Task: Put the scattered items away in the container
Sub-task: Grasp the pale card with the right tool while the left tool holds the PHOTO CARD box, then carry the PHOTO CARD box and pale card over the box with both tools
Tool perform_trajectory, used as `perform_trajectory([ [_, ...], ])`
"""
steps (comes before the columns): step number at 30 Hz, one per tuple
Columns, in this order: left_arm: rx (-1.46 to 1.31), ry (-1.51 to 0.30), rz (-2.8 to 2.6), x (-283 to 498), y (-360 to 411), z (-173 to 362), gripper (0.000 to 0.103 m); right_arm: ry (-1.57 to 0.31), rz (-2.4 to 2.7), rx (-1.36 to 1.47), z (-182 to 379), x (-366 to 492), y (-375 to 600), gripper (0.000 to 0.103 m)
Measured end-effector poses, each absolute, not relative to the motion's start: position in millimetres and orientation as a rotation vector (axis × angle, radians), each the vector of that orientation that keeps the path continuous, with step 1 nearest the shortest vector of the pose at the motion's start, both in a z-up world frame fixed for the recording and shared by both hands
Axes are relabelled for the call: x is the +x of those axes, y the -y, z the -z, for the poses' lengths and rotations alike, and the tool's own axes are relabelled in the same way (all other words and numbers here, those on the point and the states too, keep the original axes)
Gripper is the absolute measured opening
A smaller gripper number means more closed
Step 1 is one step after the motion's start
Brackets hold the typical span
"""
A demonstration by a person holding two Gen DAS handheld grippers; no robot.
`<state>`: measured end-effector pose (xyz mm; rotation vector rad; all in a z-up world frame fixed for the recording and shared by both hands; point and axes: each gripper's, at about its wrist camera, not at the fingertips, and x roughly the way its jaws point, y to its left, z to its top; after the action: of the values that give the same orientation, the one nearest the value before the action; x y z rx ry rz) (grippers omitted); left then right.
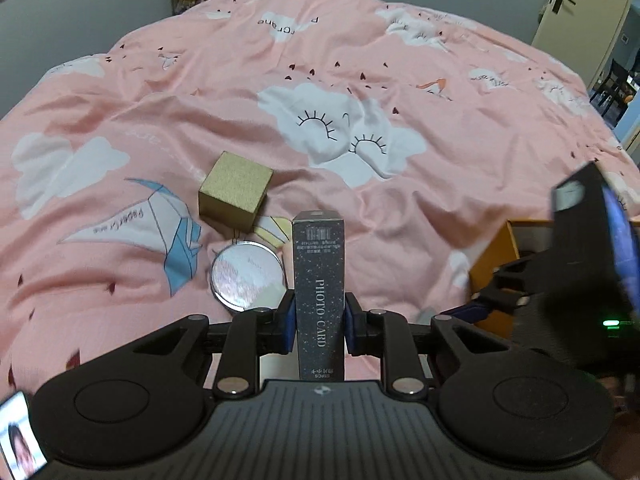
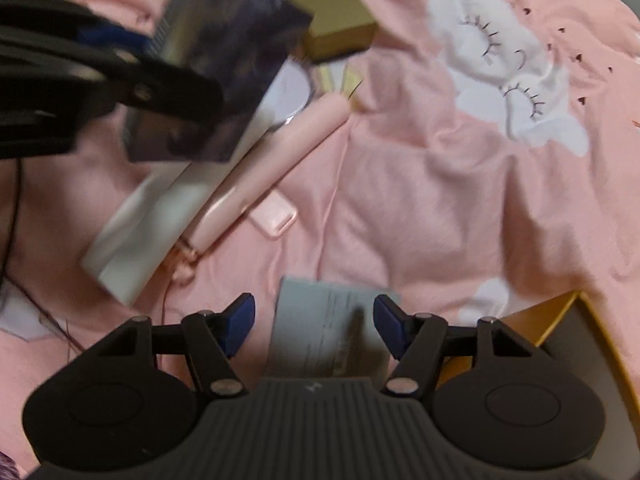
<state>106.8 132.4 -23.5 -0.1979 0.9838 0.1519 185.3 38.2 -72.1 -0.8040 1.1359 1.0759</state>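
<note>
My left gripper (image 1: 319,316) is shut on a dark speckled box marked PHOTO CARD (image 1: 319,280), held upright above the pink bedspread; it also shows in the right wrist view (image 2: 216,72). Beyond it lie a gold cube box (image 1: 235,190) and a round mirror (image 1: 247,278). My right gripper (image 2: 314,324) is open, its blue pads on either side of a pale grey-green card (image 2: 320,320) lying on the bed. The orange container (image 1: 500,268) sits at right; its corner shows in the right wrist view (image 2: 560,320).
In the right wrist view a long white box (image 2: 160,216), a pink tube-shaped item (image 2: 272,160), a small pink case (image 2: 276,216) and the gold box (image 2: 340,24) lie on the bedspread (image 2: 440,200). A door (image 1: 576,8) stands at far right.
</note>
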Motion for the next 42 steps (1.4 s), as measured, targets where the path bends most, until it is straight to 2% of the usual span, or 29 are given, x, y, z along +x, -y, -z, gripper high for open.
perform_trajectory([
  [5,-0.193,-0.937,-0.194,88.8,-129.6,23.7,0.026,-1.149,-1.050,-0.887,91.3,168.4,-41.8,0.068],
  [8,-0.219,-0.926,-0.192,84.1,-132.9,24.1,0.026,-1.140,-1.014,-0.924,102.9,161.9,-45.6,0.075],
  [17,-0.220,-0.920,-0.219,78.8,-134.0,27.9,0.026,-1.094,-0.878,-1.056,121.8,150.5,-53.6,0.077],
  [19,-0.224,-0.918,-0.220,76.1,-135.1,28.4,0.026,-1.074,-0.872,-1.075,122.7,147.1,-53.2,0.073],
  [22,-0.226,-0.913,-0.214,72.5,-135.1,27.2,0.026,-1.052,-0.879,-1.056,117.1,143.6,-48.4,0.061],
  [24,-0.226,-0.910,-0.210,70.9,-134.5,26.2,0.026,-1.033,-0.890,-1.031,109.3,139.7,-42.8,0.049],
  [30,-0.226,-0.907,-0.205,69.4,-134.5,25.3,0.026,-1.025,-0.873,-0.927,80.8,140.7,-22.2,0.029],
  [36,-0.231,-0.905,-0.202,68.6,-133.2,24.9,0.026,-1.026,-0.793,-0.850,65.7,158.8,-11.3,0.018],
  [42,-0.240,-0.906,-0.198,67.9,-133.6,25.0,0.026,-1.010,-0.765,-0.846,81.5,174.2,-24.0,0.017],
])
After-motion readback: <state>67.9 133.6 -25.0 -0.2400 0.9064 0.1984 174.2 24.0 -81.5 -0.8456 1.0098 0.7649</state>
